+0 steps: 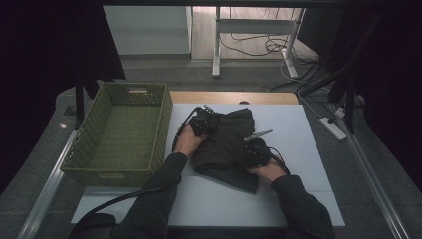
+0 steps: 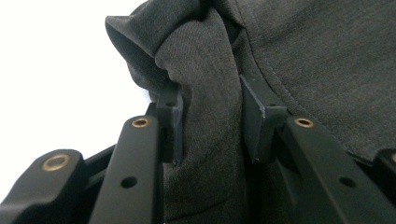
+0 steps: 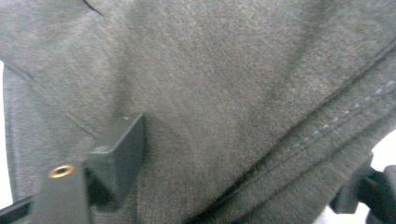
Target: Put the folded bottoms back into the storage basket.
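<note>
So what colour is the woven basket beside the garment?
Olive green, the basket shows best in the high view.

No readable text, label, brand, number or sign is showing on anything in these views.

Green woven basket, seemingly empty
</note>
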`<move>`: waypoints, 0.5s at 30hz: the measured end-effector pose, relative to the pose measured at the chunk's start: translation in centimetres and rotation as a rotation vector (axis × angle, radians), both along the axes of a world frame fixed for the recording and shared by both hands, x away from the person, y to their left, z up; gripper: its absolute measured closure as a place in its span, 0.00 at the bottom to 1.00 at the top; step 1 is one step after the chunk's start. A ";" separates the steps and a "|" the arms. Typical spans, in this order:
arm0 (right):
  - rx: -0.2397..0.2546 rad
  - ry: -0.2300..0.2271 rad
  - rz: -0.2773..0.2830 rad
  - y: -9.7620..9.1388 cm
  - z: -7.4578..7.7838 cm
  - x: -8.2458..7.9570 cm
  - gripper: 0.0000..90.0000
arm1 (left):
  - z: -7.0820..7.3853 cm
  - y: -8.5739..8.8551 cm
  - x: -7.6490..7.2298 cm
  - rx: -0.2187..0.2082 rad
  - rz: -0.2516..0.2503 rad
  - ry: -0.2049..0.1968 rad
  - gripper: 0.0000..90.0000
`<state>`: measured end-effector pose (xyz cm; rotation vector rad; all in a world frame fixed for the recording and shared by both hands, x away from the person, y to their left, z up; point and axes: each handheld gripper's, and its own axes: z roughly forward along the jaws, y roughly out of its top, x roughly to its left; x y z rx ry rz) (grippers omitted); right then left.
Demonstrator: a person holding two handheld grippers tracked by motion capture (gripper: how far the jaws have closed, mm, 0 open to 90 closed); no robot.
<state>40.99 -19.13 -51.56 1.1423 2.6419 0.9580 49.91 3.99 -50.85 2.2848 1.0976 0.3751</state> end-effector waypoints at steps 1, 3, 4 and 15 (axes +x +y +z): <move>0.003 0.003 0.006 0.1 0.0 0.1 0.29 | 0.0 0.0 0.0 -0.001 0.002 0.001 0.69; 0.017 0.017 0.019 0.1 0.1 0.2 0.38 | 0.0 0.0 0.1 -0.006 0.010 0.007 0.68; 0.026 0.026 0.028 0.1 0.2 0.2 0.42 | 0.0 0.0 0.1 -0.006 0.012 0.008 0.68; 0.072 0.084 0.063 0.3 0.7 0.5 0.79 | 0.1 0.0 0.1 -0.031 0.028 0.023 0.74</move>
